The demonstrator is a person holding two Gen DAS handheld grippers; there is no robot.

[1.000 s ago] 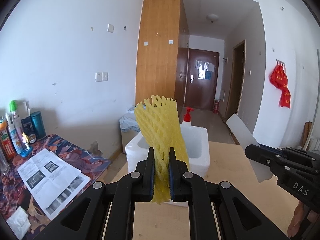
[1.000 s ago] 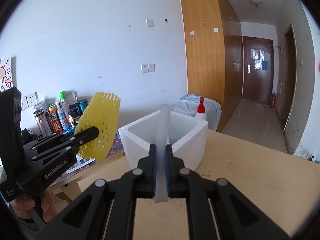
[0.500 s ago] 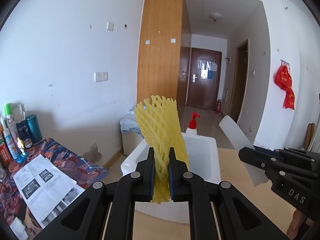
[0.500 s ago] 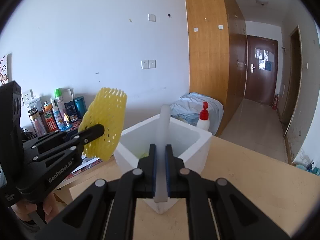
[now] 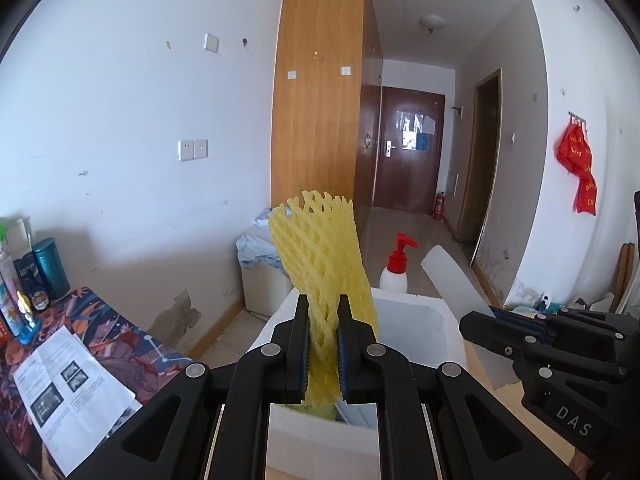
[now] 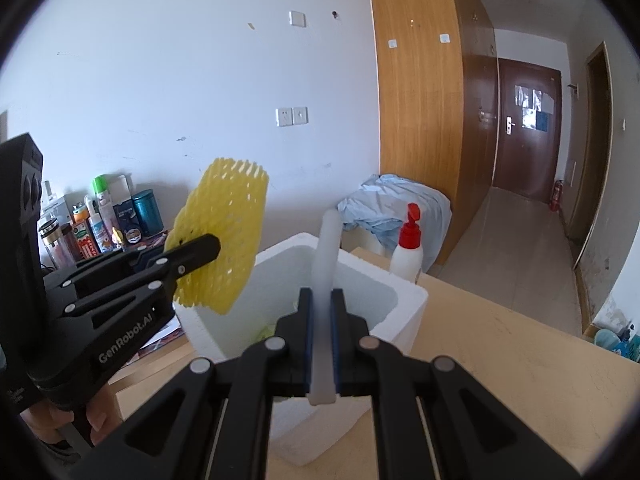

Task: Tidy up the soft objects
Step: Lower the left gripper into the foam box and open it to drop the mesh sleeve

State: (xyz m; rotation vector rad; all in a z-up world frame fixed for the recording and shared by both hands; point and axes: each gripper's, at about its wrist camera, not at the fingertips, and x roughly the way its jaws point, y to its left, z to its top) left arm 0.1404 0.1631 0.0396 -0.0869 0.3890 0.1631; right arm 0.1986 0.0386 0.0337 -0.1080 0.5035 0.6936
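While I hold both tools over the white foam box point(image 6: 404, 300), my left gripper point(image 5: 323, 312) is pinching a yellow foam net point(image 5: 320, 256) that stands up out of its jaws, right above the near rim of the box. My right gripper point(image 6: 320, 300) is pressed tight on a thin white foam sheet point(image 6: 326, 256), which also sticks upward, over the box's open top. From the left camera, the right gripper sits to the right of the box with the sheet slanting up from it. Something yellowish lies inside the box, too hidden to name. The box rests on a wooden table point(image 6: 500, 352). Just behind the box stands a white pump bottle point(image 6: 408, 252) with a red top. Left of the box, a lower table holds bottles and cans point(image 6: 100, 220) and a printed paper point(image 5: 68, 388)
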